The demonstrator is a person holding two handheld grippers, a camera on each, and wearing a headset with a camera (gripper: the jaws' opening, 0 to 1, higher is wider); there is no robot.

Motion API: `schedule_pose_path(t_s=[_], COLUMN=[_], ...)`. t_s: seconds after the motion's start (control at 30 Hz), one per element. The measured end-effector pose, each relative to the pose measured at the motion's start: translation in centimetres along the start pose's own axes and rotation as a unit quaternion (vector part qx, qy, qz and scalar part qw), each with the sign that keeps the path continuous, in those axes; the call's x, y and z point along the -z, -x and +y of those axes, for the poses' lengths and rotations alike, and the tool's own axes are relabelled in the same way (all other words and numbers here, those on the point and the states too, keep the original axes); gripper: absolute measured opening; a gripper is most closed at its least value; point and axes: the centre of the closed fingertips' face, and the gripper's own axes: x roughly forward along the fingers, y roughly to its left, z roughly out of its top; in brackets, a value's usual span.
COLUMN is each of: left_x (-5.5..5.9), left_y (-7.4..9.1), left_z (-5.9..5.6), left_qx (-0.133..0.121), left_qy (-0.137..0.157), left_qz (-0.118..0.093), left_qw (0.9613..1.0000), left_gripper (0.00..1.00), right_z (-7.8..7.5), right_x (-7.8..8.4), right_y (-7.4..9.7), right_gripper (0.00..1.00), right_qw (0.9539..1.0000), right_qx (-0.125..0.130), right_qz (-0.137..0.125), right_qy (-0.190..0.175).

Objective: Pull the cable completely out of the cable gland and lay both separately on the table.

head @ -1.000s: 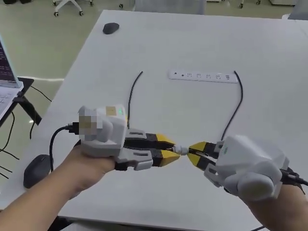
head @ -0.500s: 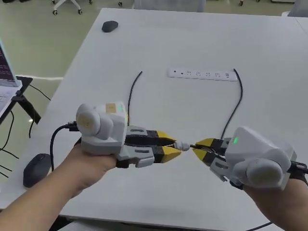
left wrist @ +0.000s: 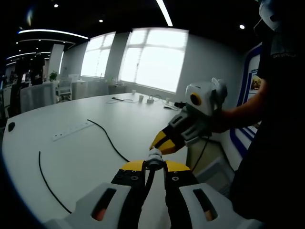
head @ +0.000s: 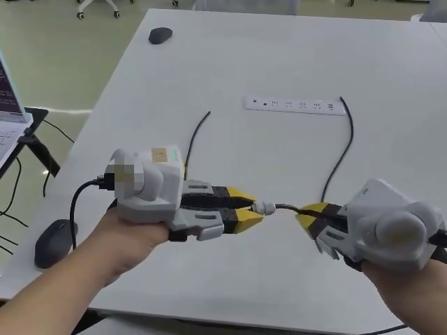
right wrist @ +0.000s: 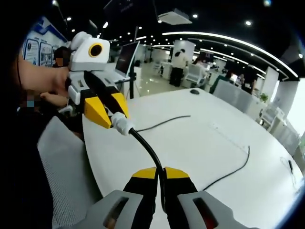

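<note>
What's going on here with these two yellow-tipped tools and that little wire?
A person holds a gripper in each hand above a white table. The left gripper is clamped on a small white cable gland, the right gripper on the black cable coming out of it. The cable is not yet out of the gland.

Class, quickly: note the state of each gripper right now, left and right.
Left gripper: shut on the cable gland.
Right gripper: shut on the cable.

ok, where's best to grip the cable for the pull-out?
On the bare black cable just past the white gland, jaws across it, from the side opposite the left hand-held gripper. It runs straight out there, so a pull likely stays in line.
</note>
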Motion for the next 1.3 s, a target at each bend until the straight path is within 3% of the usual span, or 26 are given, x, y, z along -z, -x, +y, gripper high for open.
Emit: schedule_pose_path(t_s=[0.13, 0.27, 0.33, 0.6, 0.67, 0.9, 1.07, 1.17, 1.3], left_x=[-0.2, -0.2, -0.3, 0.1, 0.1, -0.2, -0.3, -0.4, -0.4], left_y=[0.1, 0.3, 0.3, -0.2, -0.3, 0.1, 0.6, 1.0, 1.3], left_z=[0.0, 0.0, 0.0, -0.4, -0.5, -0.4, 0.0, 0.2, 0.3], left_qx=[-0.001, -0.002, -0.002, 0.001, 0.002, 0.0, -0.009, -0.013, -0.016], left_qy=[0.002, -0.001, -0.003, -0.002, -0.001, 0.001, 0.004, 0.006, 0.005], left_qz=[-0.004, -0.005, -0.006, -0.003, -0.002, -0.005, -0.008, -0.009, -0.007], left_qw=[1.0, 1.0, 1.0, 1.0, 1.0, 1.0, 0.9999, 0.9999, 0.9998], left_gripper=[0.15, 0.15, 0.15, 0.15, 0.15, 0.15, 0.15, 0.15, 0.15], right_z=[-0.5, -1.2, -1.2, -1.8, -1.7, -1.3, -0.8, -0.6, -0.2], right_x=[1.1, 2.5, 3.3, 5.7, 5.7, 5.1, 3.8, 3.1, 2.0], right_y=[0.0, 0.1, 0.1, 0.2, 0.2, 0.6, 1.0, 1.3, 1.5], right_gripper=[0.0, 0.0, 0.0, 0.0, 0.0, 0.0, 0.01, 0.02, 0.09], right_qw=[0.9987, 0.9949, 0.9906, 0.9819, 0.9814, 0.9864, 0.9915, 0.9908, 0.9946], right_qx=[0.01, 0.018, 0.022, 0.045, 0.046, 0.039, 0.026, 0.021, 0.013], right_qz=[0.002, 0.006, 0.011, 0.036, 0.038, 0.03, 0.016, 0.011, 0.008], right_qy=[-0.051, -0.099, -0.134, -0.18, -0.182, -0.157, -0.127, -0.133, -0.103])
